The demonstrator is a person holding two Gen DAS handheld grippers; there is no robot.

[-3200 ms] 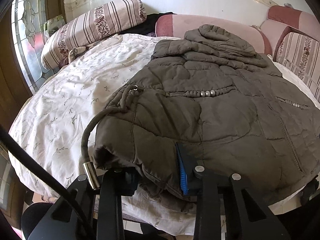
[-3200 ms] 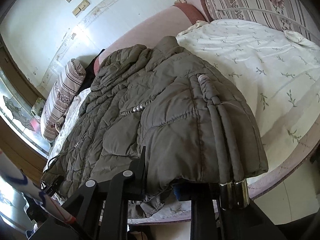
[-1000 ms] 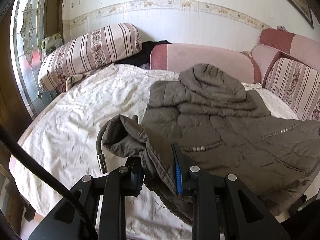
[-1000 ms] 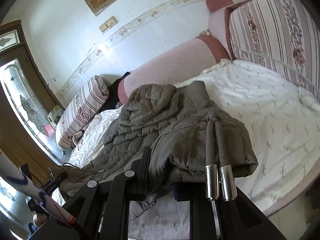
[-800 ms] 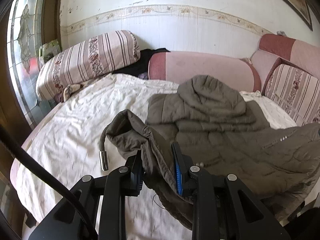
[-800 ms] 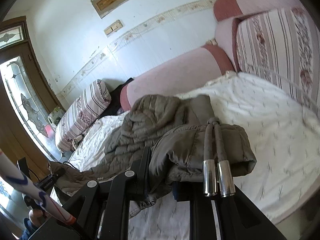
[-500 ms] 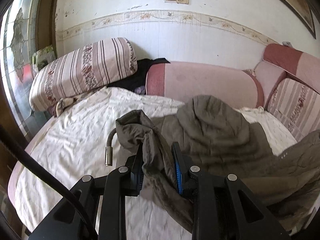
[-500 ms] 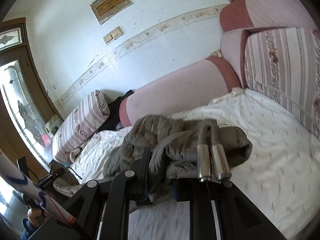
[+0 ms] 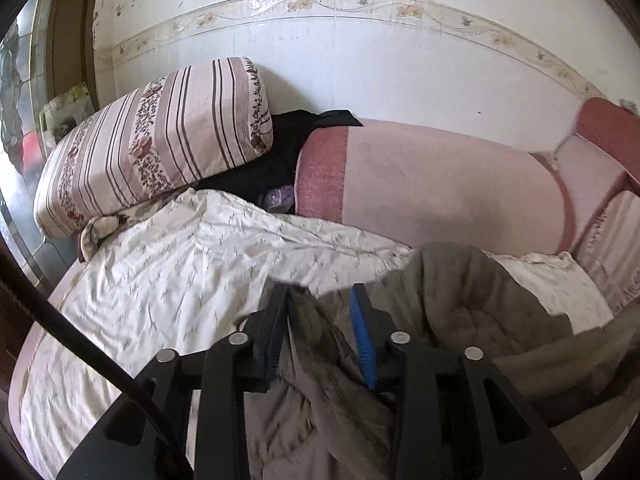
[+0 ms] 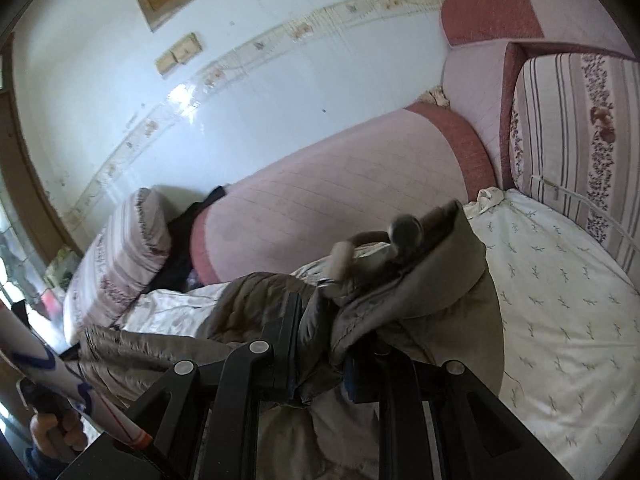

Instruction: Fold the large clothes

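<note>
Left wrist view: your left hand-held gripper (image 9: 322, 330) is clamped on a fold of the olive quilted jacket (image 9: 460, 320), the cloth passing between the blue-padded fingers (image 9: 362, 336) and hanging down over the gripper body. The rest of the jacket trails to the right across the bed, bunched and partly blurred. Beneath it lies the white floral bedsheet (image 9: 168, 280), wrinkled. A striped bolster pillow (image 9: 160, 144) rests at the far left corner of the bed, a pink padded headboard (image 9: 432, 192) runs along the far side, and a black garment (image 9: 276, 156) is wedged between the two. A tiled border (image 9: 320, 4) crosses the white wall above.

Right wrist view: your right hand-held gripper (image 10: 322, 344) is likewise closed on the jacket (image 10: 440, 280), pinching a thick gathered edge. Two drawcord ends with metal tips (image 10: 406, 232) stick up from the raised fabric, blurred. The jacket rises above the gripper and spreads down and leftward over the bedsheet (image 10: 560, 300). The headboard (image 10: 340, 200) curves behind it, with a striped cushion (image 10: 580, 140) at the right and the bolster pillow (image 10: 120, 256) at the left. Your left hand (image 10: 56, 432) shows at the lower left edge, gripping a handle.
</note>
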